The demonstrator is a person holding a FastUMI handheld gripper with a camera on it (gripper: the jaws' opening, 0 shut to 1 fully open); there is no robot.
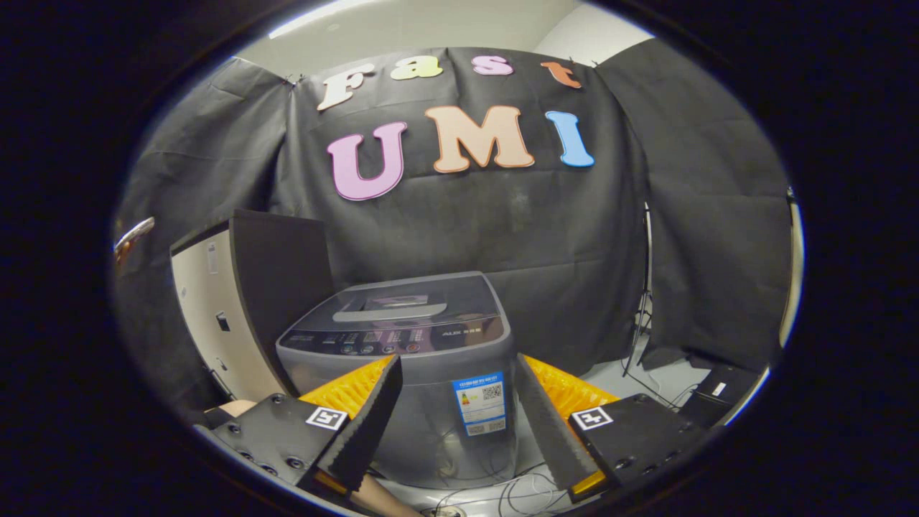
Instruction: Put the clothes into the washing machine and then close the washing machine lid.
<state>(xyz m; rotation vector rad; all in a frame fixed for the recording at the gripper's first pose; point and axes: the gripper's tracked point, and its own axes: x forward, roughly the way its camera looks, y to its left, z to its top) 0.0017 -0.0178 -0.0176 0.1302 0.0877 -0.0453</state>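
The washing machine [402, 337] stands just beyond the gripper [459, 416], its lid [409, 301] lying flat and apparently shut. The 2 fingers are spread, holding nothing. I can't spot any clothes, so I'd keep approaches slow and square

Washing machine [402, 337]: smooth grey plastic, glossy lid. Tongs [459, 402]: open, ridged pads. Booth wall [502, 222]: matt cloth.

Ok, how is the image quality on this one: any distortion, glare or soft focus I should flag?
Gripper view: strong fisheye bending, so the grey top-loading washing machine and the tall beige cabinet with a dark top bow outward; a bright ceiling light strip glares mildly; the machine's blue sticker looks sharp; the open gripper, nearest the lens, holds nothing.
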